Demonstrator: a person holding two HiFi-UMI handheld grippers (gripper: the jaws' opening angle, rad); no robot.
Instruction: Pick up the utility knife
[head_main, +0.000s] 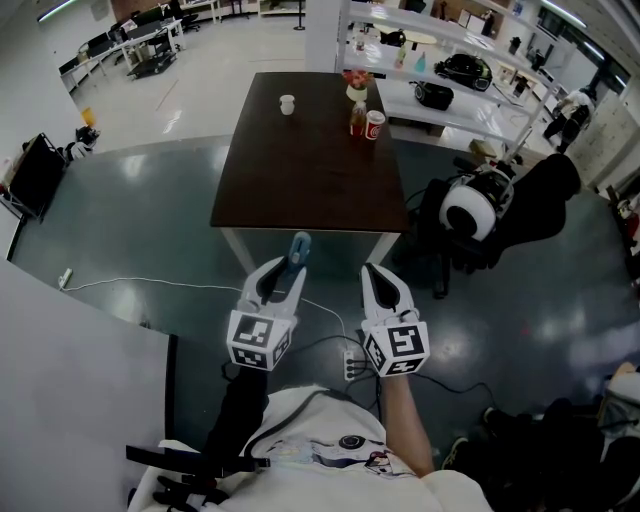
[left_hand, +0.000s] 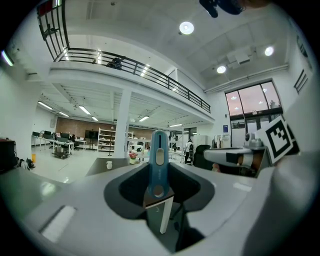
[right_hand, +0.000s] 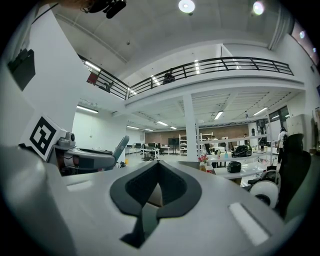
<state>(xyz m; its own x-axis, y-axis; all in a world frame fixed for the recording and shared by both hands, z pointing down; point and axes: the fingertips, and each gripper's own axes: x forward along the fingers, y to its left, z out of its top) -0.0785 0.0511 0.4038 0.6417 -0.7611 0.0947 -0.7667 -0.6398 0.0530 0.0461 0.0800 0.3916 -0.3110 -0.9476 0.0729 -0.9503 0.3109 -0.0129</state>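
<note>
The left claw (left_hand: 159, 194) clamps the blue utility knife (left_hand: 159, 157) upright while the right claw (right_hand: 156, 167) beside it sits closed and empty

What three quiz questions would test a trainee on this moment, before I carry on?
1. Which gripper holds the blue utility knife? A) left B) right C) neither
2. True or false: the right gripper has its jaws wide apart.
3. Fill in: the white cup stands on the dark ____.
Key: 1 A, the left gripper is shut on it. 2 False, they are shut on nothing. 3 table.
</note>
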